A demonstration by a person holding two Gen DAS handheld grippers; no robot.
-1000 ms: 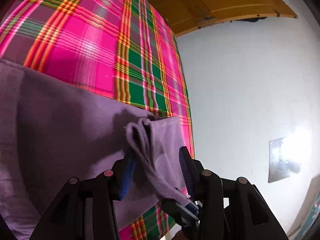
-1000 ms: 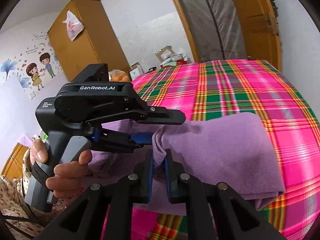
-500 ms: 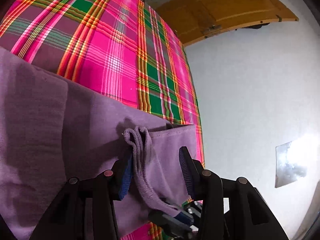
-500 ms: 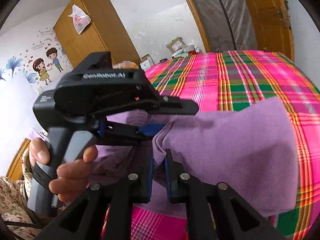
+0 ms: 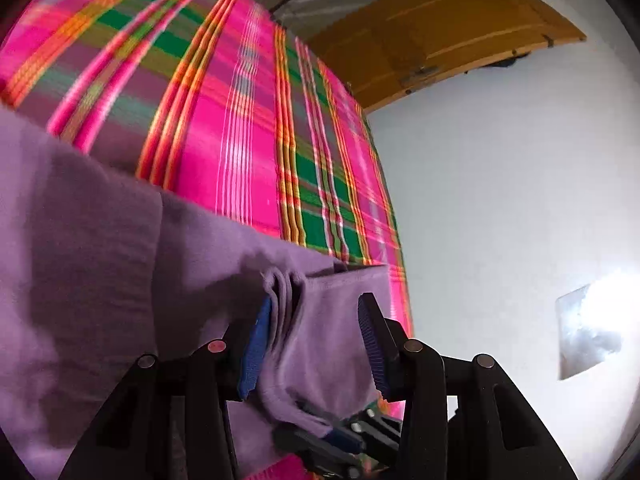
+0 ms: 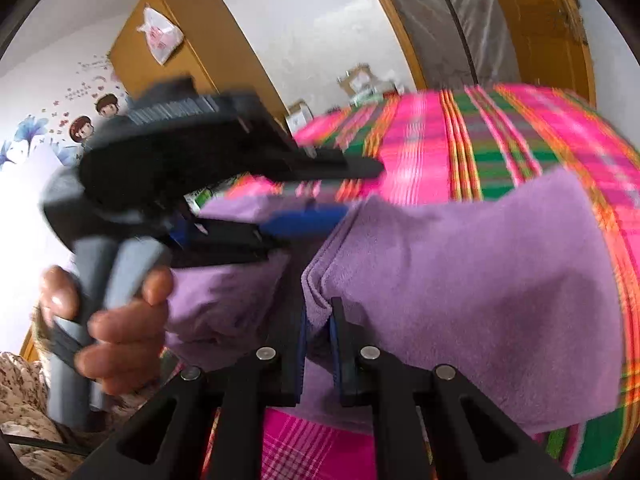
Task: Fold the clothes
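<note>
A purple garment (image 5: 100, 280) lies folded on the pink plaid bedspread (image 5: 240, 128). My left gripper (image 5: 315, 302) is open, its blue pads wide apart, and the garment's layered edge (image 5: 284, 292) rests against the left pad. In the right wrist view, my right gripper (image 6: 319, 307) is shut on the garment's folded edge (image 6: 320, 280), and the purple cloth (image 6: 480, 280) hangs to the right. The left gripper (image 6: 360, 190) shows there too, blurred and held by a hand (image 6: 120, 320), with its jaws apart beside the fold. The right gripper's tips (image 5: 340, 438) appear low in the left wrist view.
The bed's edge (image 5: 400, 264) runs beside a white wall (image 5: 500, 200). An orange wooden door (image 5: 432, 40) stands beyond the bed. A wooden wardrobe (image 6: 192, 40) with a plastic bag on it and boxes (image 6: 360, 80) are at the far side.
Both grippers have moved together with the garment's edge, and the views blur with motion. The left gripper stays open around the fold; the right stays shut on it.
</note>
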